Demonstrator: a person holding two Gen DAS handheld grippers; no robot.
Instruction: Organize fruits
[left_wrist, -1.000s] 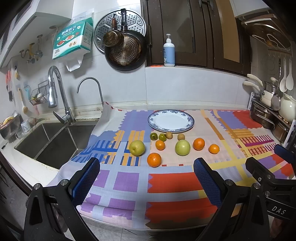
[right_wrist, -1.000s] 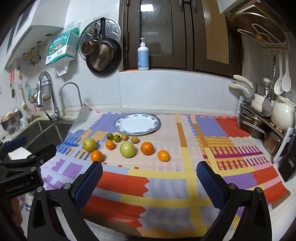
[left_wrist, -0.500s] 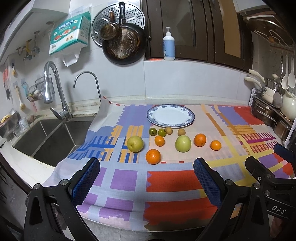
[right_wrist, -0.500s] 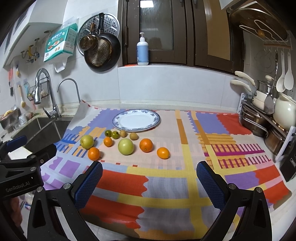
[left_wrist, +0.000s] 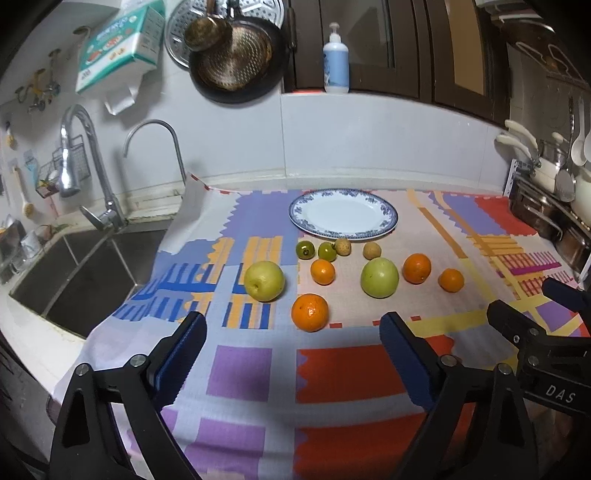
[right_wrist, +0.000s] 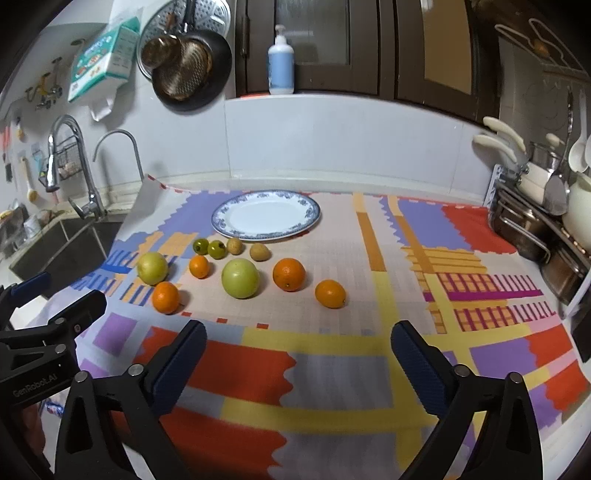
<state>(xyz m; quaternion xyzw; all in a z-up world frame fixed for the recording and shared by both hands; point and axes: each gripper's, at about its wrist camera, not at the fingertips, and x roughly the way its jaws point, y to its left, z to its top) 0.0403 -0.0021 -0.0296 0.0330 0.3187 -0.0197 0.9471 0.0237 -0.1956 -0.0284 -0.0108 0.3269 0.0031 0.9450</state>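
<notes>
Fruit lies on a colourful cloth in front of an empty blue-rimmed plate (left_wrist: 343, 214) (right_wrist: 266, 218). A yellow pear (left_wrist: 264, 280) (right_wrist: 152, 267) is at the left and a green apple (left_wrist: 379, 277) (right_wrist: 240, 277) in the middle. Several oranges lie around them, the nearest (left_wrist: 309, 312) (right_wrist: 166, 297) in front. Small green and brown fruits (left_wrist: 325, 251) (right_wrist: 225, 248) sit just before the plate. My left gripper (left_wrist: 293, 354) is open and empty above the cloth, short of the nearest orange. My right gripper (right_wrist: 297, 356) is open and empty, short of the fruit.
A sink (left_wrist: 74, 273) with two taps (left_wrist: 92, 166) lies left of the cloth. Pots and utensils on a rack (right_wrist: 535, 221) stand at the right. Pans (left_wrist: 229, 48) hang on the back wall. A soap bottle (right_wrist: 281, 62) stands on the ledge.
Both grippers have moved forward toward the fruit, which now looks larger and closer. Both stay open and empty. No fruit has moved.
</notes>
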